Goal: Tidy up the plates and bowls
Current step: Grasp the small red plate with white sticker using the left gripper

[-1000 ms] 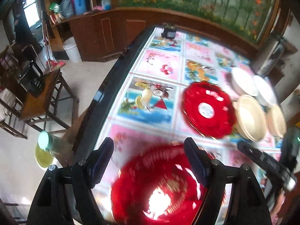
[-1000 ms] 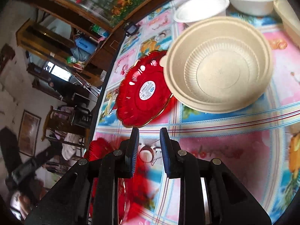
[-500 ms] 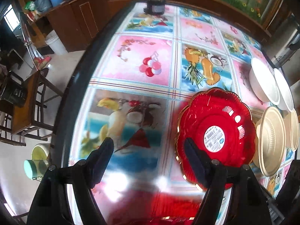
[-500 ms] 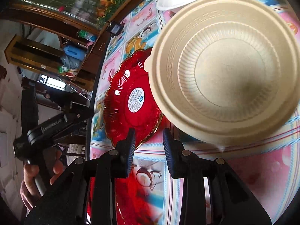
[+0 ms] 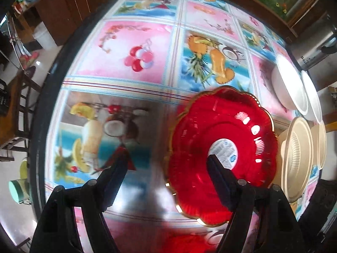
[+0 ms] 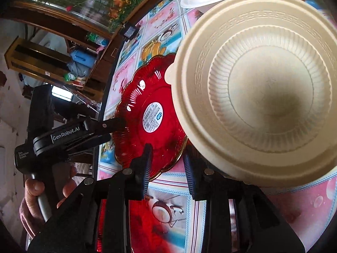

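Observation:
A red scalloped plate with a white sticker lies on the picture tablecloth. My left gripper hangs open and wide over its left rim, one finger above the sticker, the other above the cloth. To its right stands a beige ribbed bowl, with a second beige bowl behind. In the right wrist view the beige bowl fills the upper right, overlapping the red plate. My right gripper is open by a narrow gap, with the plate's near rim showing in that gap. The left gripper reaches in from the left.
Two white bowls sit at the table's far right beside a steel pot. A second red plate shows at the near edge. The dark table rim curves on the left, with wooden chairs and floor beyond. A person's hand holds the left gripper.
The left gripper has swung from above the near red plate forward and down over the far red plate. The right gripper has come closer to the beige bowl, with its jaws a little wider.

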Available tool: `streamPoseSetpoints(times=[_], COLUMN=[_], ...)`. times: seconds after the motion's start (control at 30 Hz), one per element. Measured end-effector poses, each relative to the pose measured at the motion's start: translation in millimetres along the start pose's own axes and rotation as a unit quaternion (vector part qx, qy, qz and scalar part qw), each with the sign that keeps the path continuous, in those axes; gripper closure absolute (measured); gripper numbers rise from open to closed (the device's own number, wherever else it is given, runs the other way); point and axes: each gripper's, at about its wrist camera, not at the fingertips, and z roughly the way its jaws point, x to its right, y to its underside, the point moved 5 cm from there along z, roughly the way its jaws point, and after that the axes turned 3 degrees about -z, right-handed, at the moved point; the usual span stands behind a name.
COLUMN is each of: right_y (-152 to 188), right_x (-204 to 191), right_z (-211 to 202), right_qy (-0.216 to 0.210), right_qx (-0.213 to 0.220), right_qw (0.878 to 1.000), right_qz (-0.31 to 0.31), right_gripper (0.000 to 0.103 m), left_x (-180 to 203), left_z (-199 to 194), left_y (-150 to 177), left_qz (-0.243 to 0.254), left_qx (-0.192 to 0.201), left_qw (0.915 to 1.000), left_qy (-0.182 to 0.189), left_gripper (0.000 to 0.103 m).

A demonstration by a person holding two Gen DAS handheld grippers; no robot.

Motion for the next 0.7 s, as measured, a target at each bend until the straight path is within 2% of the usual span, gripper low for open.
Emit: streamPoseSetpoints(times=[0.23,0.33,0.4,0.53,0.6,0.7], right_y=[-0.1,-0.5,-0.3,0.3,0.3,0.0], right_x=[1.9,3.1,3.7,3.6,4.0,5.3], right_z=[0.3,0.3,-0.2,-1.1,-1.9,-1.9], right_qy=[-0.011,-0.014,-0.015,-0.013,-0.012,-0.015], right_qx=[0.008,0.013,0.016,0.021,0.026,0.030], right_qw=[1.000,1.000,1.000,1.000,0.999,0.999], right_qz=[0.005,0.009,0.011,0.016,0.017,0.020], right_gripper=[0.073,0.073,0.073,0.073,0.073,0.074], left_x=[7.0,6.4,6.2,5.7,5.9,5.5], left_z=[8.2,7.3,6.8,6.8,7.1,6.6], left_y=[0.8,0.7,-0.2,-0.3,0.0,1.5], left_qz=[-0.010,-0.008,-0.006,-0.007,-0.004,0.000], left_qx=[-0.003,0.003,0.004,0.008,0.012,0.019], left_qw=[0.9998,0.9998,0.9999,0.9999,0.9999,0.9998], left_qy=[0.018,0.016,0.014,0.010,0.003,-0.001], left_gripper=[0.031,0.045,0.050,0.074,0.079,0.081])
